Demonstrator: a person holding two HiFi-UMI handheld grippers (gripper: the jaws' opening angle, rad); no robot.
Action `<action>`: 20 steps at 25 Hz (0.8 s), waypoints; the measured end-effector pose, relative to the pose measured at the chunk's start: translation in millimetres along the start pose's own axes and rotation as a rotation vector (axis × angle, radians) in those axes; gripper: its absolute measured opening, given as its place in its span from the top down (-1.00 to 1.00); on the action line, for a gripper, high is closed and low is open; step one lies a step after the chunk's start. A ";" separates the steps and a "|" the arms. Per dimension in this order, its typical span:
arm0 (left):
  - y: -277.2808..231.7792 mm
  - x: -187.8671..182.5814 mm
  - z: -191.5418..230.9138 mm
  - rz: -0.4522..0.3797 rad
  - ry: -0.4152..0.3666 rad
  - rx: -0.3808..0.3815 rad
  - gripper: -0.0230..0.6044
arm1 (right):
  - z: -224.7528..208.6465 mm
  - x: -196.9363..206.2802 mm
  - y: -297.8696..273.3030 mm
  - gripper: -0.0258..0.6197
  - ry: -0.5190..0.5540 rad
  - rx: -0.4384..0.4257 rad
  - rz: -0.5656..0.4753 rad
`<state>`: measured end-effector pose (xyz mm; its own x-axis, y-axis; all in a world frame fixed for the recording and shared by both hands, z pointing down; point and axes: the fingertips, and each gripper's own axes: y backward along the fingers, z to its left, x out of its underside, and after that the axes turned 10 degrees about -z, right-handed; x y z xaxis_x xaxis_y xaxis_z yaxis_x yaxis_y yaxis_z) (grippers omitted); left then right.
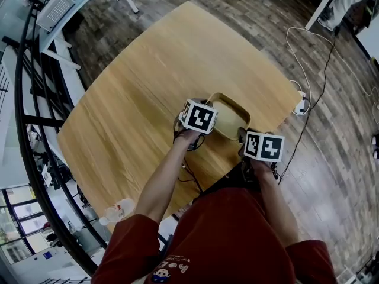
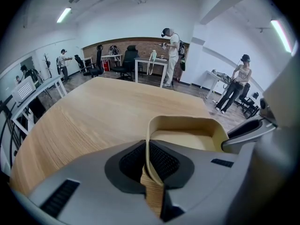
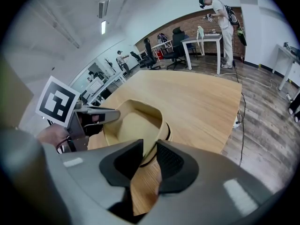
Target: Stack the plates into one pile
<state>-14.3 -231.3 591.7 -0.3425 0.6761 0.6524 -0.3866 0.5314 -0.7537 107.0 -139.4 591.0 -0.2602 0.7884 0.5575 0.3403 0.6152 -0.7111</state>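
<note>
A cream square plate [image 1: 230,120] lies near the front edge of the wooden table [image 1: 148,81]. My left gripper [image 1: 204,123] is shut on the plate's left rim; in the left gripper view the thin rim [image 2: 149,149] is pinched between the pads of the left gripper [image 2: 150,165]. My right gripper [image 1: 244,136] is at the plate's near right corner. In the right gripper view the plate [image 3: 131,125] has its rim between the jaws of the right gripper [image 3: 150,161], which stand apart from it. A second cream edge [image 3: 167,135] shows just under that rim.
The table's front edge runs close behind both grippers. A plastic bottle [image 1: 118,210] lies low at the left by the person's arm. A white cable and power strip [image 1: 303,106] lie on the floor right of the table. People stand at desks [image 2: 154,62] far off.
</note>
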 end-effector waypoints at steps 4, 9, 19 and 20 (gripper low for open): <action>-4.9 3.0 0.7 0.008 -0.016 -0.003 0.83 | -0.2 3.1 -2.8 0.61 -0.005 0.003 0.001; -8.3 10.4 4.0 0.034 -0.042 -0.019 0.81 | 0.4 6.0 -6.0 0.61 -0.005 0.010 0.013; -17.3 15.7 5.3 0.044 -0.095 -0.061 0.75 | -6.5 8.4 -10.8 0.59 0.031 0.047 0.016; -18.0 16.1 5.2 0.041 -0.096 -0.066 0.72 | -7.6 8.5 -9.9 0.57 0.039 0.052 0.012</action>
<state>-17.3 -232.6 616.2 -0.4382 0.6480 0.6229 -0.3140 0.5390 -0.7816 108.2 -138.8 606.1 -0.2201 0.7958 0.5641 0.2956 0.6055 -0.7389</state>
